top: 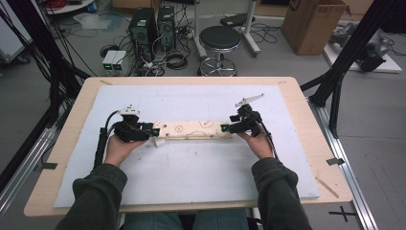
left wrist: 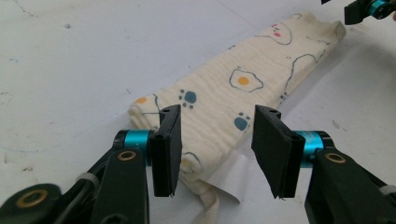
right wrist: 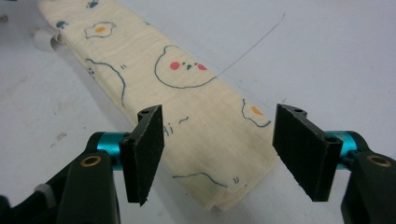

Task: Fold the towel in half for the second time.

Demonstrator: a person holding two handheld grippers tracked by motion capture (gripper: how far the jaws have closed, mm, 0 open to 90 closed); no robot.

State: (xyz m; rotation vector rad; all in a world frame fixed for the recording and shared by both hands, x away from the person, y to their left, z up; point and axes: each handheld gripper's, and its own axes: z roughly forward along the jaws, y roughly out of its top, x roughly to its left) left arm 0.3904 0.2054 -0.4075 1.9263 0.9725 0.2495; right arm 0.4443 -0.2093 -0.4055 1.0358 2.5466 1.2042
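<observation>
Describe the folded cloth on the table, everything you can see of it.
The folded cloth is cream crinkled fabric printed with fried eggs, blue paw prints and a bear face with red cheeks. It is folded into a long narrow strip and lies flat on the white board, running left to right. A white tag and a loop stick out at its left end. The left gripper and right gripper straddle its ends, jaws open, pads off it.

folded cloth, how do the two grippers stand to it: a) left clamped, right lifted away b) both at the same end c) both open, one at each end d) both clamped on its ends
c: the left gripper and the right gripper each have jaws standing apart astride one end of the folded cloth, pads not pressing on it.
</observation>
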